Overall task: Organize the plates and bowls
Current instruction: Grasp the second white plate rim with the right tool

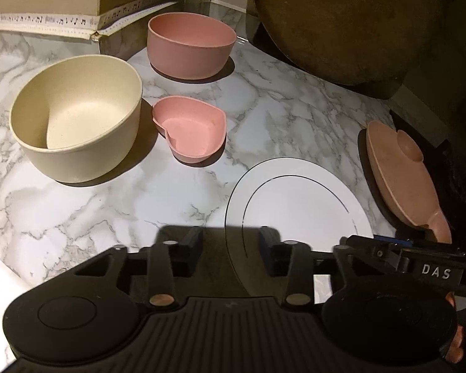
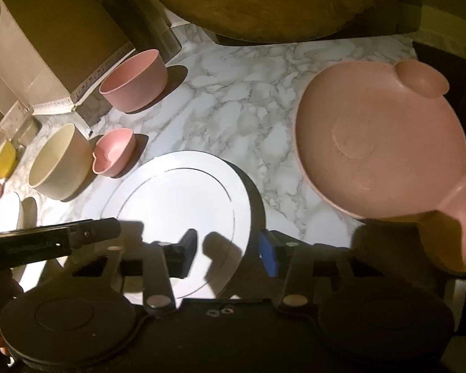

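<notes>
White plate rim between left tool jaws, likewise right tool, both part open, not pinching

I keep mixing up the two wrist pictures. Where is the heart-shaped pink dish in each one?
Left wrist: heart-shaped pink dish just left of centre, right of the cream bowl.
Right wrist: far left at mid-height, again right of the cream bowl.
Shared landmark: the white plate, lower right of the dish in both.

A white plate lies flat beside a pink eared plate. Cream bowl, pink bowl and heart dish stand upright, empty.
</notes>
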Action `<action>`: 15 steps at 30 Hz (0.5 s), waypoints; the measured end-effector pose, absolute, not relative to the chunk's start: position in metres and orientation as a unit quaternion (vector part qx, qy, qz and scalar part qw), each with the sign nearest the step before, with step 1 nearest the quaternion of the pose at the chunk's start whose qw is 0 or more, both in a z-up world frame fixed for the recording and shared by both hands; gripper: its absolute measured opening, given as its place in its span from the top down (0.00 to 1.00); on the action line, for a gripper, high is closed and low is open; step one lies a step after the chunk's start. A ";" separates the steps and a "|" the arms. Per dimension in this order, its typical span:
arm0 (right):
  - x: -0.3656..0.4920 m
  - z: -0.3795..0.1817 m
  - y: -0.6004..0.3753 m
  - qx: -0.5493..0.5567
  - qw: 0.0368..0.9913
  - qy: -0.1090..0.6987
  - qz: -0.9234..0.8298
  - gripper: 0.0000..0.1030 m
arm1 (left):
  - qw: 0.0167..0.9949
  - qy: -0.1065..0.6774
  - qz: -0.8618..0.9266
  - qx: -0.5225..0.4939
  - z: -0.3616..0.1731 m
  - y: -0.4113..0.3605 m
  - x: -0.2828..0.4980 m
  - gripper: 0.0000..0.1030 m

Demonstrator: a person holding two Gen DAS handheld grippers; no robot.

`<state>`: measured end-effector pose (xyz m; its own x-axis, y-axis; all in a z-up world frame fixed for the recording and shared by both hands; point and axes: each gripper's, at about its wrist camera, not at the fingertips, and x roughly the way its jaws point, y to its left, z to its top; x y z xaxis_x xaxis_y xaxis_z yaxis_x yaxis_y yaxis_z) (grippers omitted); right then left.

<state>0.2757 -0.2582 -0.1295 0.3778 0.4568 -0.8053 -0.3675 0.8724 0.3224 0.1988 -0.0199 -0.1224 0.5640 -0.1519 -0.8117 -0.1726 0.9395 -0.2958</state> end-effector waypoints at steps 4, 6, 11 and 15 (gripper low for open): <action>0.277 -0.129 -0.257 0.043 0.829 0.500 0.248 0.73 | 0.865 0.468 -0.001 -0.184 -0.122 -0.020 0.200 0.81; 0.278 -0.130 -0.259 0.045 0.829 0.501 0.244 0.76 | 0.865 0.467 0.000 -0.185 -0.122 -0.020 0.200 0.82; 0.278 -0.130 -0.260 0.043 0.832 0.501 0.236 0.86 | 0.866 0.466 0.001 -0.183 -0.122 -0.019 0.199 0.87; 0.275 -0.130 -0.259 0.036 0.834 0.498 0.234 0.87 | 0.867 0.464 0.000 -0.180 -0.122 -0.019 0.196 0.87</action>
<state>0.2753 -0.2587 -0.1301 0.3949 0.4264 -0.8138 -0.3554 0.8877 0.2927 0.1961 -0.0188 -0.1217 0.5687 -0.1664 -0.8055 -0.1673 0.9355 -0.3114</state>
